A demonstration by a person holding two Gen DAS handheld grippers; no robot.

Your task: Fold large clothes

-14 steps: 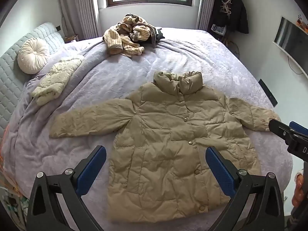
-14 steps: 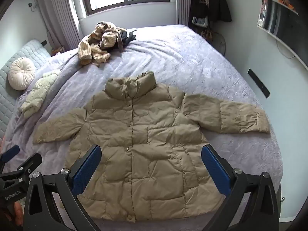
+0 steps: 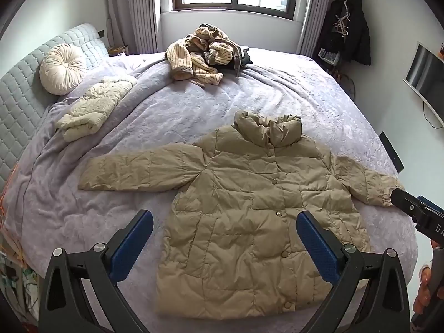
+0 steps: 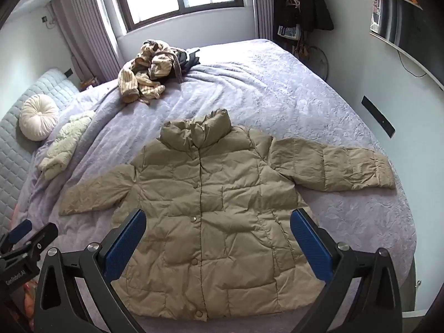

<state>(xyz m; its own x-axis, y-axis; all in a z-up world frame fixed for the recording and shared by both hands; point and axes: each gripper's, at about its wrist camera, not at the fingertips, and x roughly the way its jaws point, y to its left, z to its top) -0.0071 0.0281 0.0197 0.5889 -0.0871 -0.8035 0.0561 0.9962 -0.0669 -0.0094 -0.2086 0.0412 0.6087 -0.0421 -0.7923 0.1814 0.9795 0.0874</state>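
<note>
A tan puffer jacket (image 3: 249, 211) lies flat, front up and buttoned, on the lilac bedspread (image 3: 249, 88), with both sleeves spread out sideways. It also shows in the right wrist view (image 4: 211, 211). My left gripper (image 3: 224, 244) is open and empty, held above the jacket's lower left part. My right gripper (image 4: 217, 241) is open and empty above the jacket's lower middle. The right gripper's tip (image 3: 416, 211) shows in the left wrist view near the right sleeve cuff. The left gripper (image 4: 25, 238) shows at the lower left of the right wrist view.
A pile of striped and dark clothes (image 3: 205, 50) lies at the far side of the bed. A folded cream jacket (image 3: 94, 111) and a round cushion (image 3: 62, 68) lie near the quilted headboard (image 3: 19, 88). Dark coats (image 3: 347, 22) hang by the window. A screen (image 3: 424, 75) is on the right wall.
Both grippers have shifted slightly; the left view has moved a little left, so the jacket sits further right in it. The jacket lies unchanged.
</note>
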